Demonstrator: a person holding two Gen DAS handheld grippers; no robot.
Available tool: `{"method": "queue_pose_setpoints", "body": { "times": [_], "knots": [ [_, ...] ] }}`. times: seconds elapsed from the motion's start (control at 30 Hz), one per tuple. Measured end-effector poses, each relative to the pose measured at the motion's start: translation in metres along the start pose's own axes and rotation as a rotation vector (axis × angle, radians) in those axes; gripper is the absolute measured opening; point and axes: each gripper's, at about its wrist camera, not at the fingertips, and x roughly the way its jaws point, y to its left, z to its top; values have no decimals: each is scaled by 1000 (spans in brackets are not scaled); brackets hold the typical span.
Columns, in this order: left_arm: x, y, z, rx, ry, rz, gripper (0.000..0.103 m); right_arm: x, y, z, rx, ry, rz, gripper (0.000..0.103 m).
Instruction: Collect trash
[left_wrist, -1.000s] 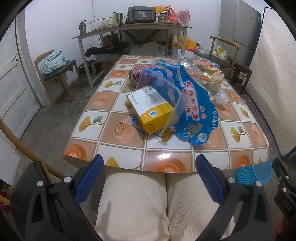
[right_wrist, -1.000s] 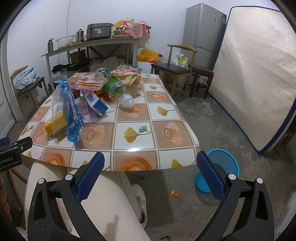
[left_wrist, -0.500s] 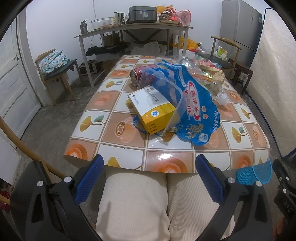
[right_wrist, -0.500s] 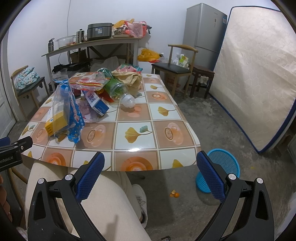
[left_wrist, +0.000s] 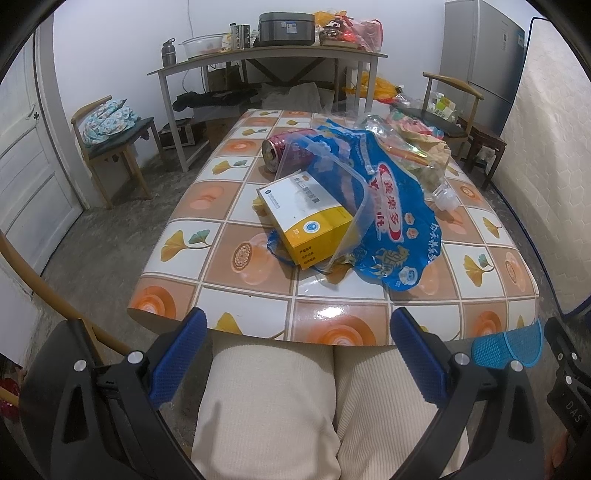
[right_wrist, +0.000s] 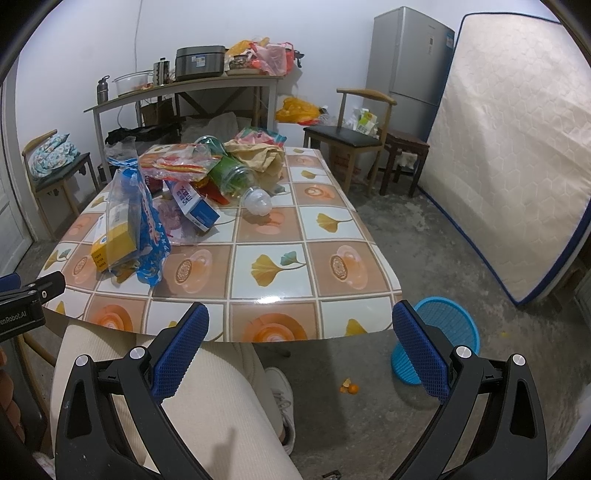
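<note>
Trash lies piled on the tiled table (left_wrist: 258, 295): a yellow and white box (left_wrist: 306, 218) inside a clear bag, a blue printed bag (left_wrist: 391, 206), a red can (left_wrist: 291, 149) and a clear plastic bottle (left_wrist: 424, 170). In the right wrist view I see the same box (right_wrist: 114, 236), a small blue and white box (right_wrist: 195, 206), a green-tinted bottle (right_wrist: 240, 181) and crumpled wrappers (right_wrist: 258, 155). A blue mesh basket (right_wrist: 439, 339) stands on the floor at the right. My left gripper (left_wrist: 295, 354) and right gripper (right_wrist: 299, 350) are open and empty, held over my lap before the table's near edge.
A mattress (right_wrist: 517, 147) leans on the right wall beside a fridge (right_wrist: 410, 62). Wooden chairs (right_wrist: 351, 133) stand around. A back table (left_wrist: 266, 59) carries pots and bags. Orange peel (right_wrist: 349, 387) lies on the floor. A door (left_wrist: 22, 155) is at the left.
Both grippers have stayed nearly still; the left view has shifted very slightly. Nothing was taken hold of or moved.
</note>
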Motion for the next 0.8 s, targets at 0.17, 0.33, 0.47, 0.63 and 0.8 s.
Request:
{"method": "queue_pose_setpoints", "body": {
  "times": [0.17,0.33,0.47,0.63,0.8],
  "knots": [
    [0,5,0,-2,-1,0,97,2,4,2,0,4,10,95],
    [4,19,5,-18,-6,7,97,6,4,5,-3,-4,16,95],
    [9,29,11,-44,-5,18,97,10,5,9,-12,-21,29,95],
    [20,54,19,-102,-9,13,97,18,14,19,-37,-46,85,95],
    [32,76,27,-152,-57,-68,97,26,31,32,-45,-65,203,95]
  ]
}}
